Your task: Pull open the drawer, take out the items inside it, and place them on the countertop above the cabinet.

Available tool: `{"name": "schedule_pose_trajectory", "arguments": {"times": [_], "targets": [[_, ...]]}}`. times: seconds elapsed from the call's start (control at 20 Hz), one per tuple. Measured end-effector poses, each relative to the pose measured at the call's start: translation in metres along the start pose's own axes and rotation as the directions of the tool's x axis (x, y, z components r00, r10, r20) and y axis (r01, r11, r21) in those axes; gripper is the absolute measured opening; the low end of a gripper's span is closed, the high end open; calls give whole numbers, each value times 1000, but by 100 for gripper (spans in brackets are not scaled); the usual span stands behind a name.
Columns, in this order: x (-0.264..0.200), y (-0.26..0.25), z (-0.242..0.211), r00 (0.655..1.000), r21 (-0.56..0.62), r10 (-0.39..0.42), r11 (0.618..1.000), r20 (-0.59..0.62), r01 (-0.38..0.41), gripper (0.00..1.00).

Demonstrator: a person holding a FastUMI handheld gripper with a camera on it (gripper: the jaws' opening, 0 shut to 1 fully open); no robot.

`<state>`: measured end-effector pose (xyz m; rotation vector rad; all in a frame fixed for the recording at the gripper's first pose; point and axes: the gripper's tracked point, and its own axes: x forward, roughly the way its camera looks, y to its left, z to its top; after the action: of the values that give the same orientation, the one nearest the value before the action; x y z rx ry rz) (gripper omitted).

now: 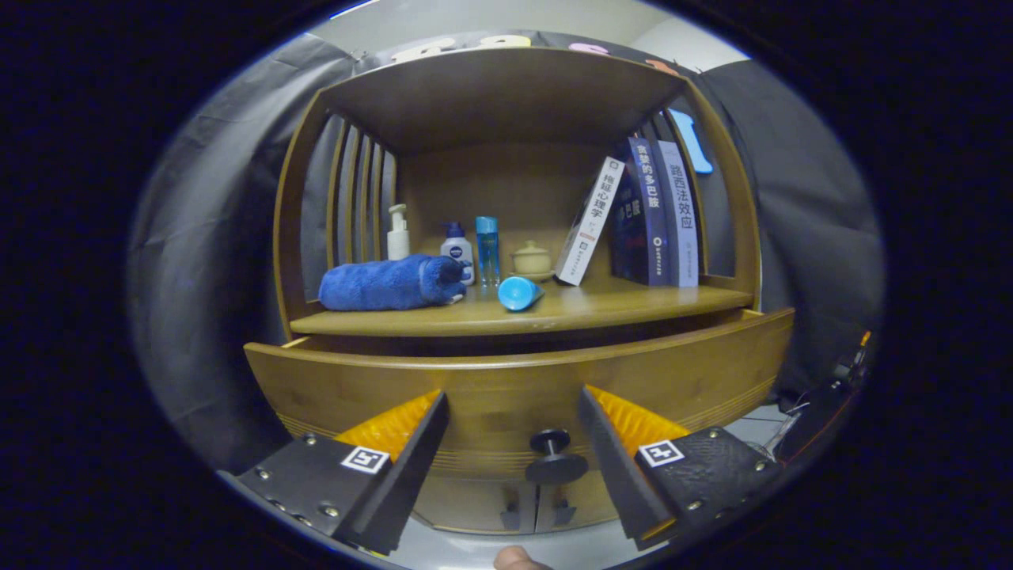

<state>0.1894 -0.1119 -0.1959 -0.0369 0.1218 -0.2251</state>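
We held the gripper [513,451] spread wide, its fingers flanking the drawer [491,388] knob [554,455] without touching it. The drawer stood slightly pulled out.

Wooden bench [617,305] above the drawer. Blue towel [389,283] at left. Right of towel: pump bottle [398,233], white bottle [457,249], blue bottle [487,249], fallen blue tube [519,294], lidded jar [531,260], then leaning white book [590,222] and two upright books [661,214].
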Motion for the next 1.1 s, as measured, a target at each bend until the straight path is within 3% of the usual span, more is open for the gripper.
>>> {"name": "schedule_pose_trajectory", "arguments": {"times": [0.45, 0.75, 1.1], "targets": [[46, 6, 7, 999, 14, -17, 1000, 39, 17, 99], [37, 8, 3, 999, 47, -15, 999, 36, 14, 99], [39, 8, -2, 999, -20, -10, 1000, 34, 11, 99]]}}
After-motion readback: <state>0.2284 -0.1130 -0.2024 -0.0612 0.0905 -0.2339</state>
